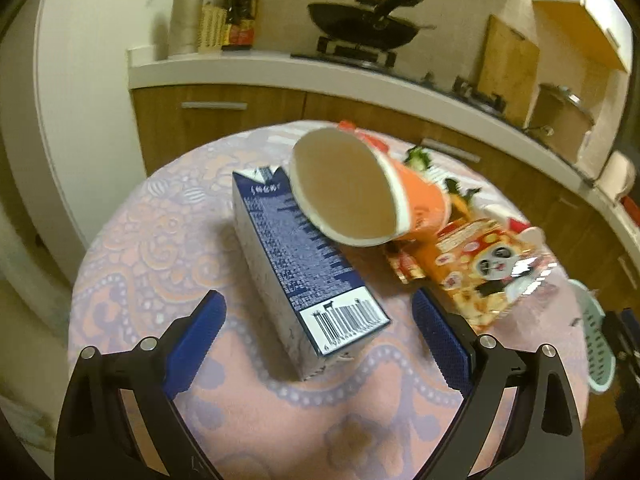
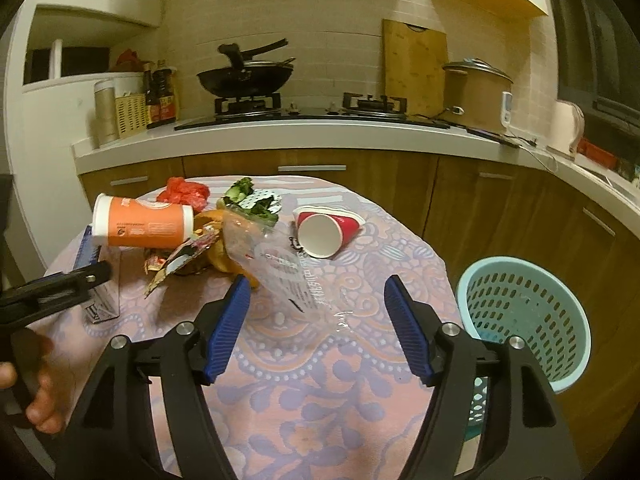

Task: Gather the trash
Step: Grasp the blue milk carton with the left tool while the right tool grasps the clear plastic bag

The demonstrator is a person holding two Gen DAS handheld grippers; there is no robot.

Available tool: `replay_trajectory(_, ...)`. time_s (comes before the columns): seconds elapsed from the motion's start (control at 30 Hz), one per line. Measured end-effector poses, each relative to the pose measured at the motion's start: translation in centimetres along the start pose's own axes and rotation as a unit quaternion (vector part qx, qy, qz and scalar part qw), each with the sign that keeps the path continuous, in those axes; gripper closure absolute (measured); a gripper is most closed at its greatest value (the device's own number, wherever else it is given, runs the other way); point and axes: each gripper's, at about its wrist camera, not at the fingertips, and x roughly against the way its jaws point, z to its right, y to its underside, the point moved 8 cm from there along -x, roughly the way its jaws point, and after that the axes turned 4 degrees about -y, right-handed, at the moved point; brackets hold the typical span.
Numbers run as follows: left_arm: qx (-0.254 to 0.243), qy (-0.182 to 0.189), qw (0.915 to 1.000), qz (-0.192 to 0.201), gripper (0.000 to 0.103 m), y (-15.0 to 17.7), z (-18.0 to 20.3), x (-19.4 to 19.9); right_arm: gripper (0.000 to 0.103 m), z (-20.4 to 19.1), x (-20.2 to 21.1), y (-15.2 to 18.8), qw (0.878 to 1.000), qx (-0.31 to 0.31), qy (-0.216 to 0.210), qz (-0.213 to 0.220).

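The milk carton (image 1: 304, 268) lay between your left gripper (image 1: 318, 340) jaws, not touched. Both your grippers were wide open and held nothing; the right gripper (image 2: 316, 320) was over the clear plastic bag (image 2: 288, 268).

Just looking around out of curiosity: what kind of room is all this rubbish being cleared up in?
Most likely a home kitchen: a wok sits on a gas stove, and a cutting board leans against the tiled wall above wooden cabinets.

- A home kitchen, by its fittings.
- A black wok (image 2: 244, 76) sits on a gas hob (image 2: 248, 104) set in a white countertop (image 2: 280, 136).
- Wood-fronted cabinets (image 2: 312, 168) run below.
- A wooden chopping board (image 2: 414, 68) leans on the tiled wall, beside a lidded rice cooker (image 2: 476, 92).
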Motion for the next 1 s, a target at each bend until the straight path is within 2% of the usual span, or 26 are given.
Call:
replay_trajectory(0.03,0.005,-0.001,0.9999,-0.009,0.016,0.1,-0.2,-0.5,0.034,-0.2,-0.3,0.0,1.0,0.006,-0.003,-0.005)
replay_trajectory(0.1,0.012,0.0,0.9997,-0.021,0.034,0.3,-0.6,-1.1,0.031,-0.8,-1.2,-0.1,1.0,0.016,-0.011,-0.015)
replay_trajectory(0.13,0.016,0.005,0.9995,-0.027,0.037,0.5,-0.8,-1.3,0.03,-1.2,-1.8,-0.1,0.999,0.023,-0.016,-0.024)
replay_trajectory(0.17,0.017,0.01,0.9994,-0.029,0.046,0.6,-0.8,-1.4,0.03,-1.6,-2.5,-0.1,0.999,0.029,-0.019,-0.031)
replay_trajectory(0.27,0.019,0.005,0.9995,-0.023,0.056,0.7,-1.4,-1.2,0.03,-2.4,-4.1,-0.1,0.998,0.039,-0.025,-0.044)
replay_trajectory(0.5,0.033,-0.003,0.9994,-0.005,0.065,0.5,-2.9,0.1,0.031,-2.7,-7.8,-0.6,0.995,0.059,0.0,-0.076)
replay_trajectory(0.57,0.04,-0.007,0.9992,0.003,0.065,0.3,-3.5,0.7,0.047,-2.6,-8.4,-0.5,0.995,0.055,-0.005,-0.083)
replay_trajectory(0.6,0.041,-0.011,0.9991,0.009,0.065,0.2,-3.7,1.0,0.062,-2.5,-8.6,-0.3,0.995,0.049,-0.012,-0.09)
replay_trajectory(0.63,0.043,-0.015,0.9988,0.017,0.065,0.0,-3.9,1.5,0.073,-2.3,-8.6,-0.2,0.995,0.044,-0.018,-0.093)
replay_trajectory(0.67,0.045,-0.017,0.9986,0.023,0.066,-0.2,-4.1,2.0,0.076,-2.2,-8.5,-0.1,0.995,0.037,-0.023,-0.093)
replay_trajectory(0.73,0.051,-0.017,0.998,0.035,0.066,-0.7,-4.3,2.9,0.091,-1.9,-8.0,-0.1,0.995,0.029,-0.033,-0.087)
replay_trajectory(0.83,0.054,-0.011,0.9972,0.05,0.066,-1.3,-4.0,4.3,0.097,-1.4,-6.8,-0.3,0.996,0.017,-0.039,-0.077)
replay_trajectory(1.0,0.051,-0.008,0.9956,0.078,0.066,-2.2,-3.2,6.4,0.098,-0.7,-4.6,-1.1,0.996,-0.001,-0.065,-0.06)
